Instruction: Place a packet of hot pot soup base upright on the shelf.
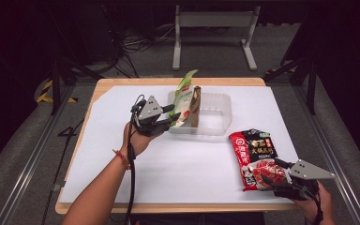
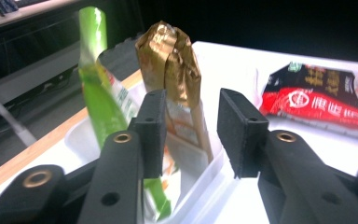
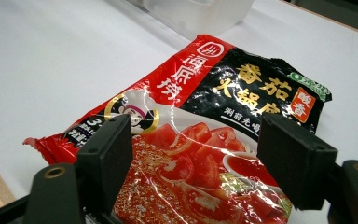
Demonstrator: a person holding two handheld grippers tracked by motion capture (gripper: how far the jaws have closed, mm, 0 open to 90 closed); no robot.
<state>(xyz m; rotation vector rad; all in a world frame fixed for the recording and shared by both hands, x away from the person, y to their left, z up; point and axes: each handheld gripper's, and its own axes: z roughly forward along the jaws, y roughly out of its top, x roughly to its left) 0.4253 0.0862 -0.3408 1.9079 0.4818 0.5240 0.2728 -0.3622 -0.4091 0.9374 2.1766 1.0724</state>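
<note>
Two packets stand in one clear bin point(image 1: 218, 115), centre frame.
We see left gripper point(image 1: 172, 115) open beside gold packet point(image 1: 196, 105) and green packet point(image 1: 183, 96); right gripper point(image 1: 274, 171) open over one red packet point(image 1: 253, 152), lower right.

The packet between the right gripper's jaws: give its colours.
The packet is red and black, with gold lettering and a picture of tomato slices. It shows best in the right gripper view.

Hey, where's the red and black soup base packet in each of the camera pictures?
High view: the red and black packet lies flat at lower right, beside the right gripper.
Left gripper view: at the right edge, upper half, flat on the white table cover.
Right gripper view: centre, between that gripper's open jaws.
Shared landmark: the clear plastic bin.
</note>
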